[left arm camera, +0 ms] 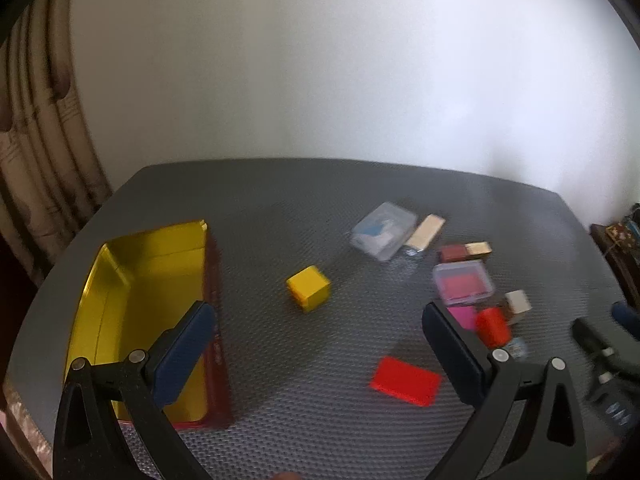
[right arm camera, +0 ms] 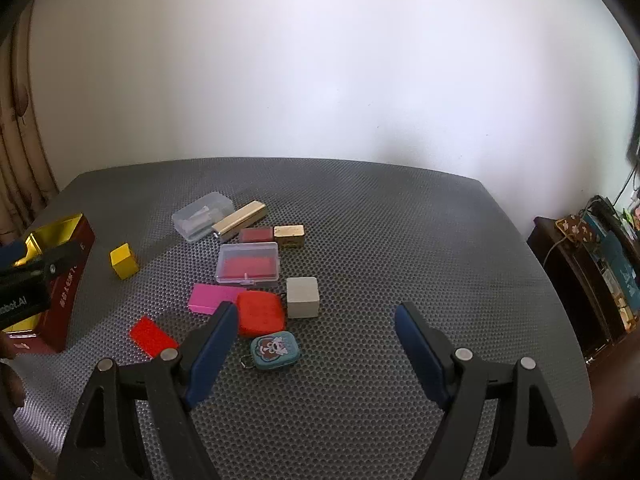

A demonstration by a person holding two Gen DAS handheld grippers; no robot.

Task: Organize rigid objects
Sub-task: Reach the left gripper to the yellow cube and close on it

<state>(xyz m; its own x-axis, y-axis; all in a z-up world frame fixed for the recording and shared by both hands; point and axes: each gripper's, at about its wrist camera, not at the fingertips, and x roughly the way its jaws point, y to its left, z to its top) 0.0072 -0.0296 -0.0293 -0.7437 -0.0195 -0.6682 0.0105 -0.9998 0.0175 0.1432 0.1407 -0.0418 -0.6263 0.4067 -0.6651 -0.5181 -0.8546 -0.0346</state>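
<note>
A red tin box with a gold inside [left arm camera: 148, 280] stands open at the table's left; it also shows in the right wrist view [right arm camera: 68, 240]. A yellow cube [left arm camera: 309, 288] [right arm camera: 124, 261] sits right of it. A flat red block [left arm camera: 405, 380] [right arm camera: 153, 336] lies nearer. My left gripper [left arm camera: 318, 328] is open and empty above the table between box and blocks. My right gripper [right arm camera: 316, 322] is open and empty, its left finger beside a red square case [right arm camera: 260, 312]. A teal tin [right arm camera: 275, 349], grey cube [right arm camera: 303, 297] and pink block [right arm camera: 212, 298] lie by it.
Farther back lie a clear case with a red insert [right arm camera: 248, 263], a clear case [right arm camera: 203, 216], a wooden bar [right arm camera: 240, 219], a dark red block [right arm camera: 256, 235] and a brass block [right arm camera: 289, 235]. A grey dotted mat [right arm camera: 400, 240] covers the table. A dark shelf [right arm camera: 580, 280] stands right.
</note>
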